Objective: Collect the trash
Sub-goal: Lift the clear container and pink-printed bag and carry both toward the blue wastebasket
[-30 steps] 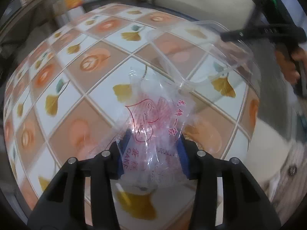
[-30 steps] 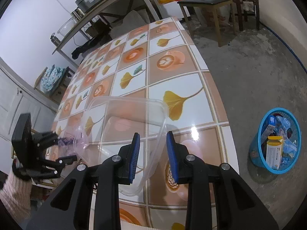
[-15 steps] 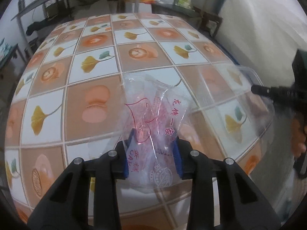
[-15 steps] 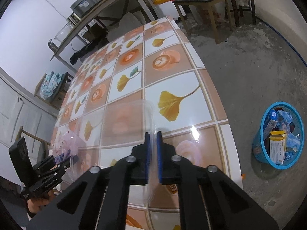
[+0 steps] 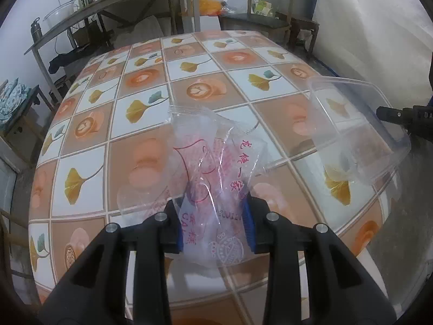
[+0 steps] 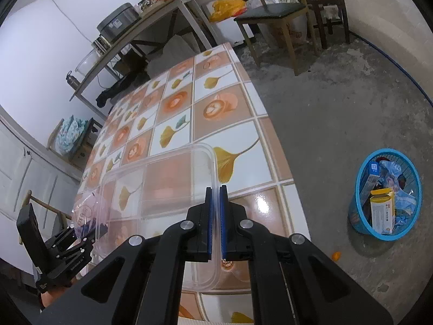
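Note:
My left gripper (image 5: 215, 223) is shut on a crumpled clear plastic bag (image 5: 213, 168) with red print, held just above the tiled table (image 5: 140, 124). A clear plastic container (image 5: 357, 130) hangs at the right of the left wrist view, tilted, one edge lifted off the table. My right gripper (image 6: 215, 223) is shut on that container's rim (image 6: 213, 178), its blue pads pressed together on the thin wall. In the right wrist view the container (image 6: 162, 184) stretches left toward the left gripper (image 6: 86, 230) and its bag (image 6: 84, 211).
A blue basket (image 6: 384, 227) with boxes and wrappers stands on the concrete floor right of the table. Beyond the table's far end are a chair (image 6: 273, 10), a stool (image 6: 327, 0) and a long bench (image 6: 151, 24) with pots. The table's right edge runs close to my right gripper.
The right gripper's jaws closed on the container's rim. The left gripper rolled level and squeezed tighter on the bag; the container tipped up at the right.

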A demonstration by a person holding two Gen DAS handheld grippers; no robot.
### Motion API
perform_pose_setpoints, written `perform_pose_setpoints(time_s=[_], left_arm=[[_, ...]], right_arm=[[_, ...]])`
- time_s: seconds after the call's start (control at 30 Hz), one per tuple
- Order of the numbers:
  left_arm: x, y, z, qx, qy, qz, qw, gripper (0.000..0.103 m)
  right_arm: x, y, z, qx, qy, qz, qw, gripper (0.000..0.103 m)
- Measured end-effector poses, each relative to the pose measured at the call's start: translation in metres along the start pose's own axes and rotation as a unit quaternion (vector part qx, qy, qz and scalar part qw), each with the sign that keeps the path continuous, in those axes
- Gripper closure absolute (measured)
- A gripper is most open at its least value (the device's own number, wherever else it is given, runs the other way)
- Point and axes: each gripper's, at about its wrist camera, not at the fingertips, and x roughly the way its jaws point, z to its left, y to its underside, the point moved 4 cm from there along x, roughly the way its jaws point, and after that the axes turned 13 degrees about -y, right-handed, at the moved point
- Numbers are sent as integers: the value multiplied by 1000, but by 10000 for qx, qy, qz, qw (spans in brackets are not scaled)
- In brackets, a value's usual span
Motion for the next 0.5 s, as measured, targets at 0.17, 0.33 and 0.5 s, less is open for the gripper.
perform_pose_setpoints(time_s=[0.17, 0.33, 0.5], left_arm=[[-6, -4, -3, 73, -70, -101, 9999, 72], [-14, -9, -6, 119, -149, -211, 9996, 72], [-23, -12, -9, 171, -214, -326, 9991, 72]], right_arm=[[-9, -5, -1, -35, -4, -119, 9999, 98], [-17, -6, -3, -31, -28, -195, 9998, 98], [-24, -7, -5, -39, -52, -244, 9997, 98]])
